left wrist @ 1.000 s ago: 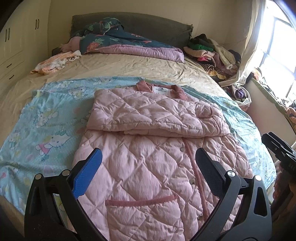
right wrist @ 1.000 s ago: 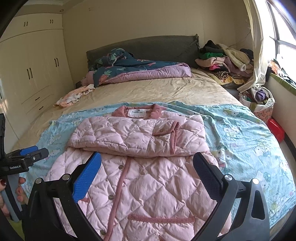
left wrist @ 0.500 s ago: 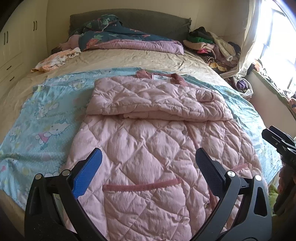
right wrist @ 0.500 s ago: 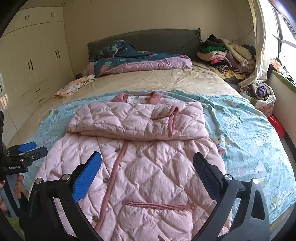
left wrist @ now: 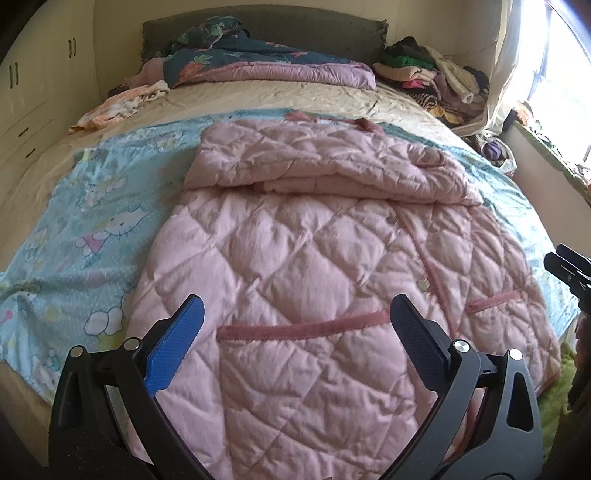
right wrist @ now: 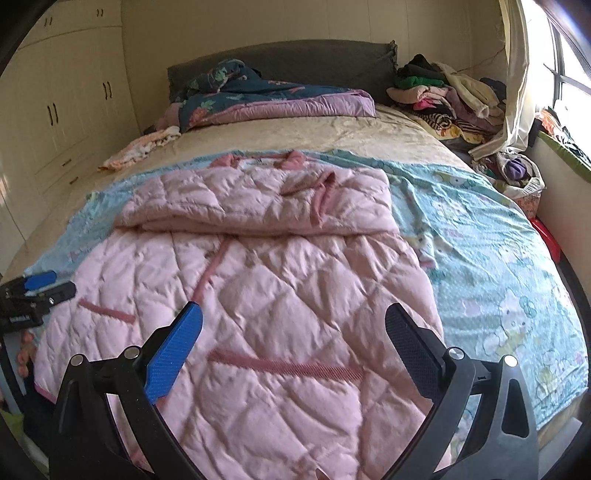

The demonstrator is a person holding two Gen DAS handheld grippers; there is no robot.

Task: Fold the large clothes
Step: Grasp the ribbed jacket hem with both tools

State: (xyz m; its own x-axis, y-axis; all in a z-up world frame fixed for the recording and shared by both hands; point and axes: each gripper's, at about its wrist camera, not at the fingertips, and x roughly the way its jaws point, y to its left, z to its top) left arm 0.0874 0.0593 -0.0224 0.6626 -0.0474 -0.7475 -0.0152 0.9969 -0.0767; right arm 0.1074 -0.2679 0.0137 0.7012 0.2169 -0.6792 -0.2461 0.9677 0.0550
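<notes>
A blue cartoon-print sheet [right wrist: 491, 258] covers the near half of the bed [right wrist: 332, 136]. At twelve o'clock a dark floral quilt [right wrist: 258, 96] lies against the grey headboard [right wrist: 295, 61]; at two, heaped clothes [right wrist: 443, 96]; at ten, cream wardrobes [right wrist: 66, 103].

My left camera looks forward along my left claw [left wrist: 295, 317] from the foot of the bed [left wrist: 258, 96], low and close over the near hem of the pink coat [left wrist: 314, 258], facing the headboard [left wrist: 314, 26]. My right camera sits on my right claw [right wrist: 293, 325] and faces the same way, equally close to the coat [right wrist: 258, 277]. Both views share the coat, the blue sheet [right wrist: 480, 229], the headboard [right wrist: 295, 59] and the clothes pile [right wrist: 443, 96] by the window — and each catches the other claw at its edge: the right one [left wrist: 569, 266] at the left view's right rim, the left one [right wrist: 37, 291] at the right view's left rim.
</notes>
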